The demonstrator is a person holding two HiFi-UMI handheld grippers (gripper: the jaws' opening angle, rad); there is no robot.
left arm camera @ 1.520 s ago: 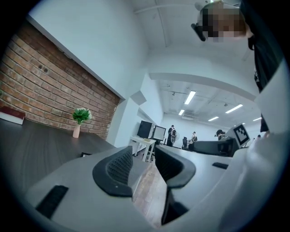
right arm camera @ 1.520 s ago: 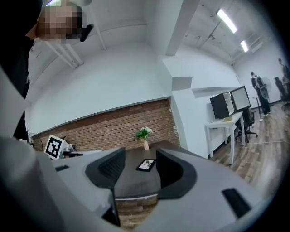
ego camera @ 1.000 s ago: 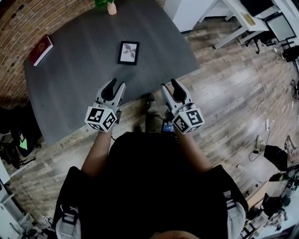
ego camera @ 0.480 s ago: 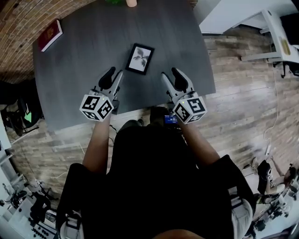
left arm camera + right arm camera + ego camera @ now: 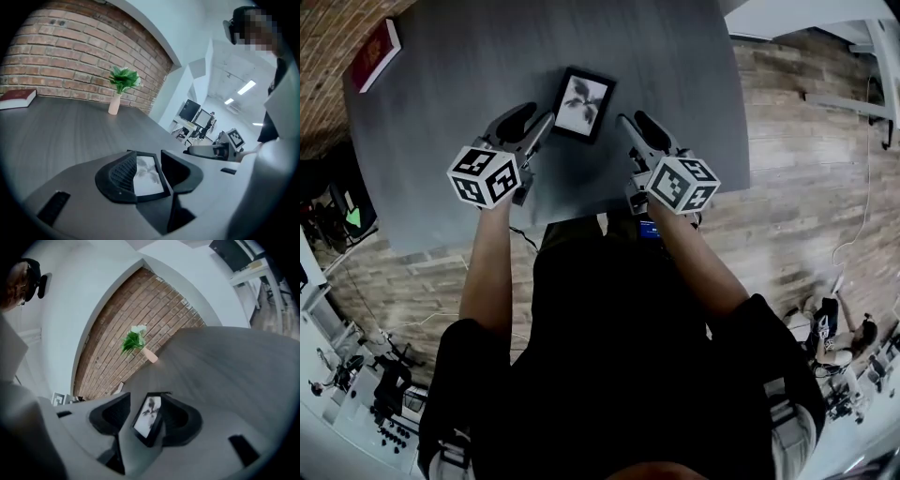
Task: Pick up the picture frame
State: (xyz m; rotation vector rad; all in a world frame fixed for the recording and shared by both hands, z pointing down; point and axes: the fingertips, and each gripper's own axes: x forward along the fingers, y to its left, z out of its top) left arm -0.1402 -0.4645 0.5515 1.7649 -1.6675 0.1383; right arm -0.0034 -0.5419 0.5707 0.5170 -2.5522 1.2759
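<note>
A black picture frame [image 5: 581, 102] with a leaf print lies flat on the dark grey table [image 5: 450, 84]. My left gripper [image 5: 534, 116] hovers just to its near left, my right gripper [image 5: 633, 121] just to its near right; neither touches it. Both stand open with nothing between the pads. In the left gripper view the picture frame [image 5: 149, 176] shows on the table beyond the left gripper [image 5: 146, 163], seen through the gap. The right gripper view likewise shows the picture frame [image 5: 147, 419] through the gap of the right gripper [image 5: 146, 398].
A red book [image 5: 375, 52] lies at the table's far left corner. A small green plant [image 5: 123, 80] in a pale vase [image 5: 113, 106] stands at the far edge by the brick wall [image 5: 70, 51]. Wooden floor [image 5: 806, 141] and desks lie to the right.
Both grippers have moved forward and down over the table, from its near edge to either side of the picture frame. Their jaws look as wide as before.
</note>
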